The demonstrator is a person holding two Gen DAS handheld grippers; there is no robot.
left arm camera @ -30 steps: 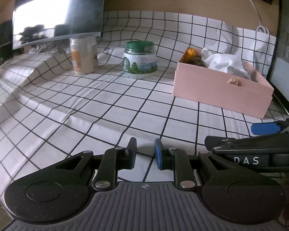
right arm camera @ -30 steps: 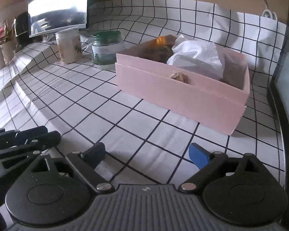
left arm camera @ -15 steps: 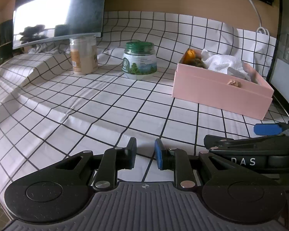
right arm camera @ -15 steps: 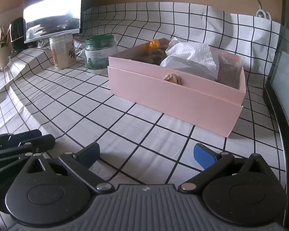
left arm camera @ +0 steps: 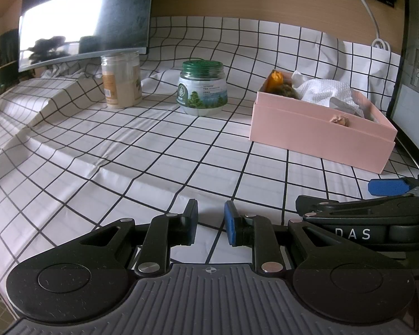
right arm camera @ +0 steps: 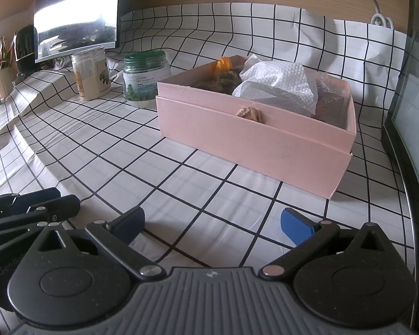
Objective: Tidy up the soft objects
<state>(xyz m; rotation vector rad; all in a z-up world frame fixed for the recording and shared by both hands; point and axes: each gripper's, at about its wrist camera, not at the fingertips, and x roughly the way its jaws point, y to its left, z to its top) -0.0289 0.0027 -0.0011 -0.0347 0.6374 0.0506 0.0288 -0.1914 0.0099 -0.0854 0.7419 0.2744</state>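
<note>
A pink box point(right arm camera: 254, 136) stands on the checked cloth and also shows in the left wrist view point(left arm camera: 321, 136). In it lie a white paper towel point(right arm camera: 279, 81), a brown furry thing point(right arm camera: 223, 79), an orange piece point(right arm camera: 223, 64) and a small tan lump point(right arm camera: 250, 113) at the front wall. My left gripper point(left arm camera: 211, 224) is empty, its jaws nearly closed with a narrow gap, low over the cloth. My right gripper point(right arm camera: 212, 223) is open wide and empty, in front of the box.
A green-lidded jar point(left arm camera: 202, 88) and a pale jar point(left arm camera: 121, 78) stand left of the box. A monitor point(left arm camera: 83, 19) is at the back left. A dark screen edge point(right arm camera: 402, 145) runs along the right. A white cable point(left arm camera: 377, 28) hangs on the wall.
Both grippers have drawn back a little from the box; the view is slightly wider. Jaw openings are unchanged.
</note>
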